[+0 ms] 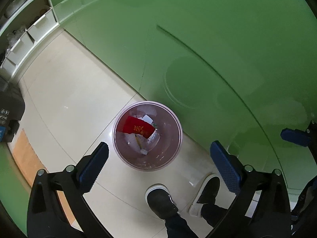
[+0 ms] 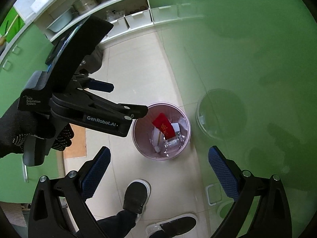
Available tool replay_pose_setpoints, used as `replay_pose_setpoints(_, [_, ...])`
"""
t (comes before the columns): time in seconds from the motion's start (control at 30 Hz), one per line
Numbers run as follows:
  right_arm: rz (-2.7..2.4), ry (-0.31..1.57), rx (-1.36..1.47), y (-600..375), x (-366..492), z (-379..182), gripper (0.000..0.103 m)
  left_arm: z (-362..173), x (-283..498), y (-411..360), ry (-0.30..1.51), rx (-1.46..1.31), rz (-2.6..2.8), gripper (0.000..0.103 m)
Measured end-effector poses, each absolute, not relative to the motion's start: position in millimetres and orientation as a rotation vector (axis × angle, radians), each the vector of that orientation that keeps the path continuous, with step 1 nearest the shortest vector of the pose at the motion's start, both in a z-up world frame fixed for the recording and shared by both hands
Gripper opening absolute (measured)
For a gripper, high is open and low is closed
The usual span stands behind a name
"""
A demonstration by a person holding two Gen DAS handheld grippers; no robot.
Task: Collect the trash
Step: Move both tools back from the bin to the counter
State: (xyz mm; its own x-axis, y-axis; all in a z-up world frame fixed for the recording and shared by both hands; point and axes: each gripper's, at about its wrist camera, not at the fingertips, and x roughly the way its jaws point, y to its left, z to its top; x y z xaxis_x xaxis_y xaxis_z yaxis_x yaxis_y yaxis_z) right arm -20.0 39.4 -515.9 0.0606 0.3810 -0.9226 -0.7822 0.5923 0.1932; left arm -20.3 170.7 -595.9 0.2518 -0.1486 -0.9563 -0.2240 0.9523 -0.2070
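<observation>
A clear pinkish trash bin [image 1: 174, 152] stands on the tiled floor below the green table edge. It holds a red packet [image 1: 136, 127], white paper scraps and clear plastic. My left gripper [image 1: 160, 158] is open and empty, high above the bin. My right gripper [image 2: 159, 159] is open and empty too, also above the bin [image 2: 138, 138], where the red packet [image 2: 163, 126] shows. The left gripper's body [image 2: 89, 107] shows in the right wrist view, held by a black gloved hand. One right finger [image 1: 295, 136] shows in the left wrist view.
A glossy green tabletop [image 1: 198, 39] fills the upper right. White shelves with bins and metal pots [image 2: 111, 4] stand at the back. The person's black shoes [image 1: 162, 202] stand on the floor near the bin. A brown mat [image 2: 76, 142] lies to the left.
</observation>
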Motion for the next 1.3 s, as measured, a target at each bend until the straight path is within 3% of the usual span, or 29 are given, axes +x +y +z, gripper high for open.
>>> replay_pose_setpoints(0.23, [0.938, 1.184, -0.402, 41, -33, -461, 0.095, -527, -31, 178, 1.274, -0.307, 0.093, 0.100])
replay_pose_setpoints(0.87, [0.972, 0.920, -0.264, 13, -60, -198, 0.097, -244, -75, 185, 1.030, -0.208, 0.181, 0.100])
replay_pose_setpoints(1.3, [0.749, 0.769, -0.141, -73, 0, -104, 0.097, -121, -43, 125, 0.856, -0.143, 0.074, 0.100])
